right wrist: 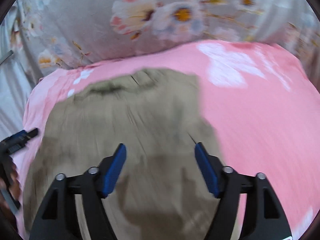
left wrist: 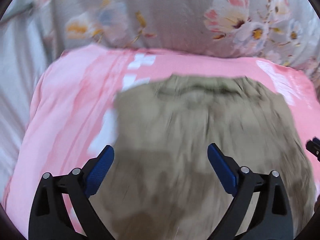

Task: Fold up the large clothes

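Observation:
A khaki-beige garment point(left wrist: 190, 140) lies spread on a pink sheet with white flowers point(left wrist: 70, 104), its gathered waistband at the far end. Both views are blurred by motion. My left gripper point(left wrist: 161, 150) hangs above the garment's near part, jaws wide open, nothing between the blue pads. In the right wrist view the same garment point(right wrist: 130, 130) fills the lower left, and my right gripper point(right wrist: 160, 150) hovers over it, also open and empty. The tip of the right gripper point(left wrist: 314, 146) shows at the right edge of the left view; the left gripper point(right wrist: 20, 138) shows at the left edge of the right view.
A grey pillow with pink and white flowers point(left wrist: 200, 16) lies beyond the garment against the pink sheet point(right wrist: 270, 120). Grey-white folds of fabric point(left wrist: 16, 70) hang at the far left. Pink sheet lies bare to the right of the garment.

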Demonstrator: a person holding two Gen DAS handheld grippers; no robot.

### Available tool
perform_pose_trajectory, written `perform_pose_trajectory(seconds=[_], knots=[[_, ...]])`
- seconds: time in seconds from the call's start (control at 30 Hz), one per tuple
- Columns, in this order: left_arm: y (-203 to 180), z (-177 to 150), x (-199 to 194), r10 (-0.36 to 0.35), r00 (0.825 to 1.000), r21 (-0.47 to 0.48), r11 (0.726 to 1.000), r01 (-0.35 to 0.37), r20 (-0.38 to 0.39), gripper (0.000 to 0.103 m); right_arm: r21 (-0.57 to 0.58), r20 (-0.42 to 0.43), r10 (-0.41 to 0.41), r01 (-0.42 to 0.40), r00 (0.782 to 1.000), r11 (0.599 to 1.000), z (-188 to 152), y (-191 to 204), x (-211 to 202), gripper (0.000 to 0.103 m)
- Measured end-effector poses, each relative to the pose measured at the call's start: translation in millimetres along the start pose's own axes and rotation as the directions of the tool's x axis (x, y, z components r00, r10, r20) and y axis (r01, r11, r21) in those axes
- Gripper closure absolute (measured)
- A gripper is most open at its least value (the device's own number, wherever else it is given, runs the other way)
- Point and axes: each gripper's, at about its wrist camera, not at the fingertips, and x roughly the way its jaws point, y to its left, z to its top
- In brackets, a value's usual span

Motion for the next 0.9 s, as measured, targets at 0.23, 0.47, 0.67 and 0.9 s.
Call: perform_pose_trajectory(seconds=[0.23,0.47,0.67,0.9], knots=[[84,-137,-74,-0.052,0.99,-0.196,0.98,0.025,-0.135,0.01,0.125,-0.065,-0.029,0.037,0.997,0.992,-149,-72,-108,0.03],[113,-216,-92,-0.233,0.963,-0.435,0.887,0.155,-0.132,0.01,0.241,-0.066,0.156,-0.136,0.986,0.961,-201,-69,-119,0.03],[105,-220,-89,-0.261,0.961,-0.485,0.855,0.186,-0.091,0.027,0.288,-0.047,0.166,-0.146,0.985,0.946,-206,-50,-98,0.029],[92,-211,-103,-0.254,0.962,-0.412,0.891,0.193,-0.097,0.089,0.295,-0.04,0.103,-0.087,0.994,0.952,-199,-43,-100,0.098]])
